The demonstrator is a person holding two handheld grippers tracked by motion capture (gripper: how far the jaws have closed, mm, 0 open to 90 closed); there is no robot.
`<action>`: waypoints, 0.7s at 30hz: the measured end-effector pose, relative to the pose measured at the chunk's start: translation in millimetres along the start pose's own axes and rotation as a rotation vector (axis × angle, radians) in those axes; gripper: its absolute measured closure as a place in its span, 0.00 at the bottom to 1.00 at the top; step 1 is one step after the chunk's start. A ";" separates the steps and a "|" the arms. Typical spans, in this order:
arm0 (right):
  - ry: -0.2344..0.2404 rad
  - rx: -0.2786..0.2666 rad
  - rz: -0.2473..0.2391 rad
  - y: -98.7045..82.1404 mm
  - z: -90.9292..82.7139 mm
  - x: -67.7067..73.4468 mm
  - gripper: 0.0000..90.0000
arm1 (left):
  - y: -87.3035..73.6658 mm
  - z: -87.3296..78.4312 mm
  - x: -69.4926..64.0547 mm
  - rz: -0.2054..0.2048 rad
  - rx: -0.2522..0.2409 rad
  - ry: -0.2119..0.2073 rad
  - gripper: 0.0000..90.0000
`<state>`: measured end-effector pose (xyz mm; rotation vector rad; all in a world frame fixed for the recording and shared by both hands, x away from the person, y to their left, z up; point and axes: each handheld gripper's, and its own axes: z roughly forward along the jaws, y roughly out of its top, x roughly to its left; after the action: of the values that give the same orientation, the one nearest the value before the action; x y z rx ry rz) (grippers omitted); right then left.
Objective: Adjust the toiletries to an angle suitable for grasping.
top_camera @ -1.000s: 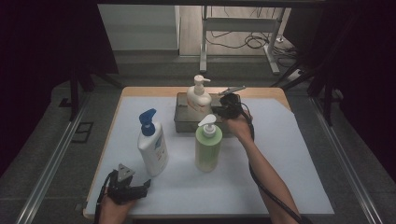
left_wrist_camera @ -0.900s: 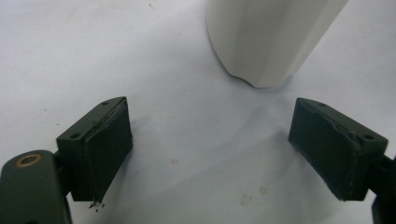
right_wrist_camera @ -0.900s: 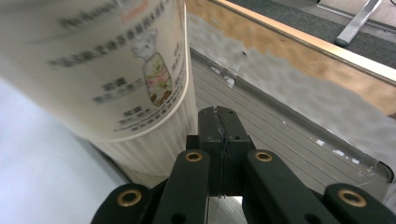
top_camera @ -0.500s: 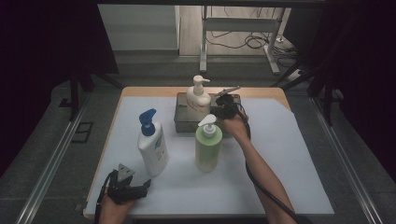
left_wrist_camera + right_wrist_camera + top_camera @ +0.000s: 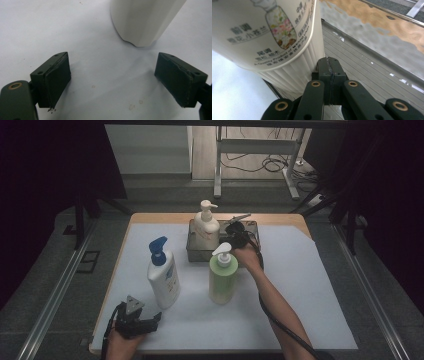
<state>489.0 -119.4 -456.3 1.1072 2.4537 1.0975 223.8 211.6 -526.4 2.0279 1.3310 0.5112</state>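
Observation:
A cream pump bottle stands in the left part of a metal tray at the back of the table. My right gripper is inside the tray just right of that bottle. In the right gripper view its jaws are pressed together with nothing between them, beside the cream bottle's ribbed base. My left gripper rests at the near left edge, jaws wide open over bare mat. The base of a white bottle stands just ahead of it.
A white bottle with a blue pump and a green bottle with a white pump stand on the white mat in front of the tray. The tray's floor is ribbed. The person's right forearm reaches past the green bottle.
My right gripper has edged slightly left inside the tray, closer to the cream bottle. The left gripper and the bottles have not moved.

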 end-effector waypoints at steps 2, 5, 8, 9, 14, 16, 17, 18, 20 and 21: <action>0.003 0.002 0.000 1.0 0.9 1.1 1.00 | 0.0 0.0 0.0 0.000 0.000 0.000 0.14; 0.008 0.002 -0.003 2.4 2.5 3.0 0.99 | 0.0 0.0 0.0 0.000 0.000 0.000 0.14; 0.014 0.003 -0.005 3.7 3.9 4.9 0.99 | 0.0 0.0 0.0 0.000 0.000 0.000 0.14; 0.016 0.004 -0.004 4.2 4.4 5.7 0.99 | 0.1 0.0 0.0 0.000 0.000 0.000 0.14; 0.029 -0.001 -0.009 5.7 7.5 9.3 0.99 | 0.1 0.0 0.0 0.000 0.000 0.000 0.14; 0.034 -0.006 -0.012 6.1 8.8 10.5 0.99 | 0.1 0.0 0.0 0.000 0.001 0.000 0.14; 0.037 -0.005 -0.009 6.6 9.2 11.1 0.99 | 0.1 0.0 0.0 0.000 0.000 0.000 0.14; 0.038 -0.004 -0.008 7.0 9.7 11.9 0.99 | 0.1 0.0 0.0 0.000 0.001 0.000 0.14; 0.042 -0.006 -0.014 7.7 10.7 12.8 0.99 | 0.1 0.0 0.0 0.000 0.001 0.000 0.14; 0.041 -0.005 -0.012 8.1 11.1 13.7 0.99 | 0.1 0.0 0.0 0.000 0.001 0.000 0.14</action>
<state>489.4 -100.0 -457.0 1.0781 2.4839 1.1333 223.9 211.6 -526.3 2.0285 1.3312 0.5104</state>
